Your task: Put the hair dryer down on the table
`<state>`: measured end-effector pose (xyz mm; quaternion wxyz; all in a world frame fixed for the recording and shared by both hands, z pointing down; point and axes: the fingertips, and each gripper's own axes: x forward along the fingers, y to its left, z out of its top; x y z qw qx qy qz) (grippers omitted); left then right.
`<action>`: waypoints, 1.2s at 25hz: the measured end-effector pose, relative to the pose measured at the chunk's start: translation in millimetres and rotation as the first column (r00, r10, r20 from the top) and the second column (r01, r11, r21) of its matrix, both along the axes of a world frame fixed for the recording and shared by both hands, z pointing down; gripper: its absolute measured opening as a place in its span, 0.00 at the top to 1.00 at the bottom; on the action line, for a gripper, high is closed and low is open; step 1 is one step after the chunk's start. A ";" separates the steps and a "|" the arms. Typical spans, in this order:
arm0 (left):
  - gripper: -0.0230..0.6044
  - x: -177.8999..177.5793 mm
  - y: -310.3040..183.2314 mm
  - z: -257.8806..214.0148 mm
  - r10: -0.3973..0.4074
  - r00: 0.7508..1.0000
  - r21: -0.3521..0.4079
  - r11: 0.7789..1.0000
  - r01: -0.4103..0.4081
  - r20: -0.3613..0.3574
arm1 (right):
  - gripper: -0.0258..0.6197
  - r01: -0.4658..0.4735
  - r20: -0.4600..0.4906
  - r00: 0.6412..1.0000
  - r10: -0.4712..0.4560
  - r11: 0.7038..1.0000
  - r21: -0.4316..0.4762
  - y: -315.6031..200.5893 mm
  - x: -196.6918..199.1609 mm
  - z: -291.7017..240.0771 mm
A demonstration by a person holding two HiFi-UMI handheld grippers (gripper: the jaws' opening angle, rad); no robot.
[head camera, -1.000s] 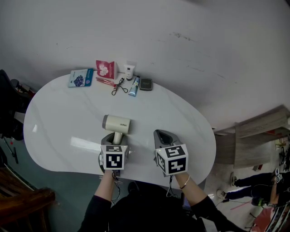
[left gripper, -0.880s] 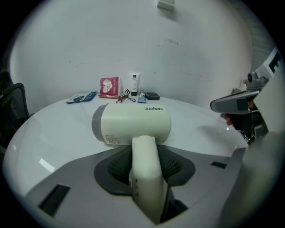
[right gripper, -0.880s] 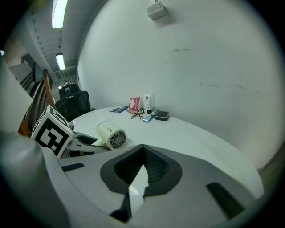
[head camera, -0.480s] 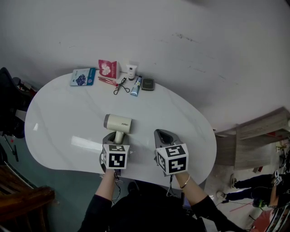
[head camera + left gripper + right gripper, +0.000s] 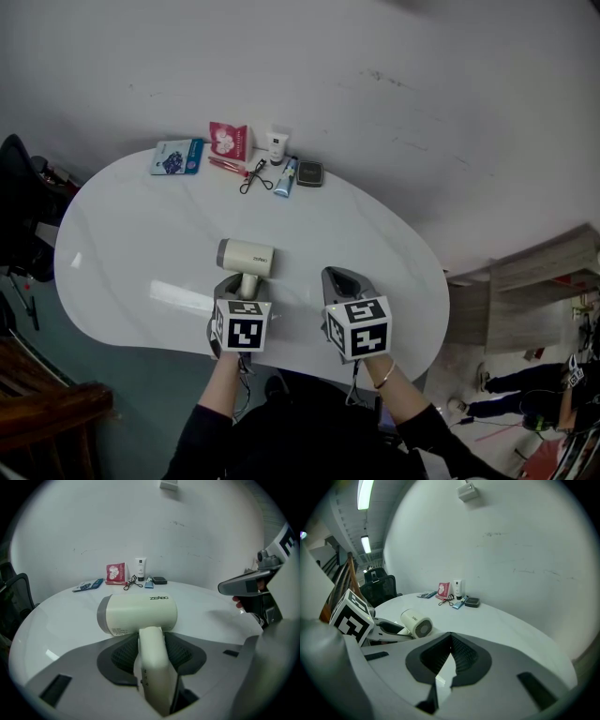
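The cream hair dryer [image 5: 246,258] lies on the white oval table [image 5: 131,253], barrel across and handle pointing toward me. My left gripper [image 5: 240,283] straddles that handle [image 5: 152,663]. Its jaws are opening, the mesh pads stand at either side of the handle, and a dark gap shows low on the right. In the right gripper view the dryer [image 5: 417,622] shows its round grille, with the left gripper's marker cube beside it. My right gripper [image 5: 339,277] hovers over the table to the right of the dryer, its pads [image 5: 461,656] meeting at the tips with nothing between them.
Along the table's far edge lie a blue packet [image 5: 175,157], a red packet [image 5: 228,140], a white tube [image 5: 277,146], an eyelash curler [image 5: 249,179], a blue tube [image 5: 284,178] and a dark compact [image 5: 309,172]. A black chair [image 5: 19,206] stands left, wooden furniture [image 5: 534,281] right.
The head view has drifted a little. The dryer stays where it lies on the table, and both grippers keep their places beside it.
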<state>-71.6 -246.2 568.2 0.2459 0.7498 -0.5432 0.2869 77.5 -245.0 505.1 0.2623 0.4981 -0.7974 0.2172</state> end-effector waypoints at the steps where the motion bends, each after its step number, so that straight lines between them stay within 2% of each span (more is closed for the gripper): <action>1: 0.66 -0.6 1.9 0.0 -0.002 1.000 -0.001 1.000 0.002 -0.002 | 0.96 0.001 0.000 1.000 -0.001 1.000 0.001 0.3 -0.2 -0.1; 16: 0.65 -7.6 11.5 -25.2 -0.033 0.994 0.036 0.999 0.037 -0.100 | 0.96 0.015 -0.008 1.000 -0.015 1.000 0.007 10.5 -5.0 -0.3; 23: 0.66 -12.9 14.0 -53.0 -0.043 0.979 0.075 0.995 0.059 -0.201 | 0.96 0.027 -0.002 1.000 -0.027 0.999 0.019 16.9 -12.3 -4.9; 27: 0.71 -16.9 20.2 -63.1 -0.049 0.968 0.083 0.994 0.071 -0.248 | 0.96 0.032 0.001 0.999 -0.032 0.999 0.025 21.7 -16.3 -6.9; 30: 0.80 -22.9 25.7 -69.0 -0.061 0.957 0.102 0.990 0.093 -0.283 | 0.96 0.033 0.000 0.999 -0.033 0.999 0.028 26.7 -19.0 -8.3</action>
